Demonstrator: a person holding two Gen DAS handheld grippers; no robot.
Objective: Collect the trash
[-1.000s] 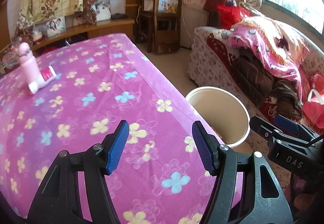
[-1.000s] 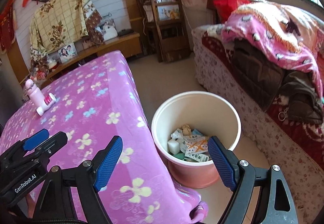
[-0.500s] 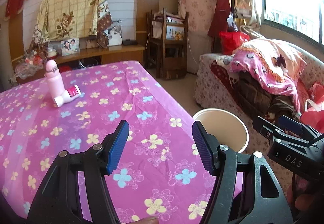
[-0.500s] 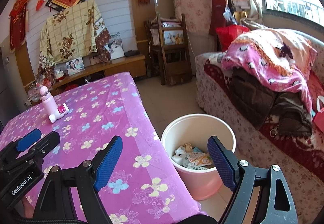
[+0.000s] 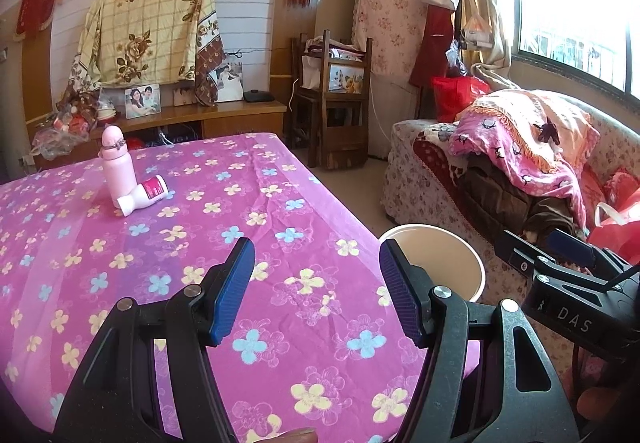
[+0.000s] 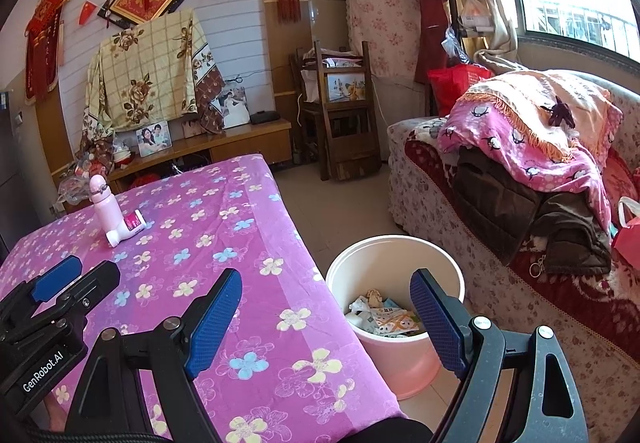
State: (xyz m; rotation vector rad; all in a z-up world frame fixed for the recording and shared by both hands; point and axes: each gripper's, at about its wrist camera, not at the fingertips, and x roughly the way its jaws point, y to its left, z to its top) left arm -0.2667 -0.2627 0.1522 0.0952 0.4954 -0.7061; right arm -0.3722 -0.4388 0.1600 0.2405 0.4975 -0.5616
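A pink-and-white trash bucket (image 6: 396, 255) stands on the floor at the table's right edge, with several wrappers (image 6: 384, 317) inside; its rim shows in the left wrist view (image 5: 436, 233). My left gripper (image 5: 316, 291) is open and empty above the table's near part. My right gripper (image 6: 326, 323) is open and empty, above the table edge and bucket. A small white bottle with a magenta label (image 5: 145, 195) lies on its side far left on the table, also in the right wrist view (image 6: 126, 227).
A pink upright bottle (image 5: 118, 167) stands against the lying bottle on the purple flowered tablecloth (image 5: 200, 227). A sofa piled with blankets (image 6: 532, 147) runs along the right. A wooden chair (image 6: 340, 111) and low cabinet (image 6: 224, 147) stand behind.
Both grippers have lifted and tilted up, so the wall and more of the room now show. The jaws stay open and empty. Nothing on the table moved.
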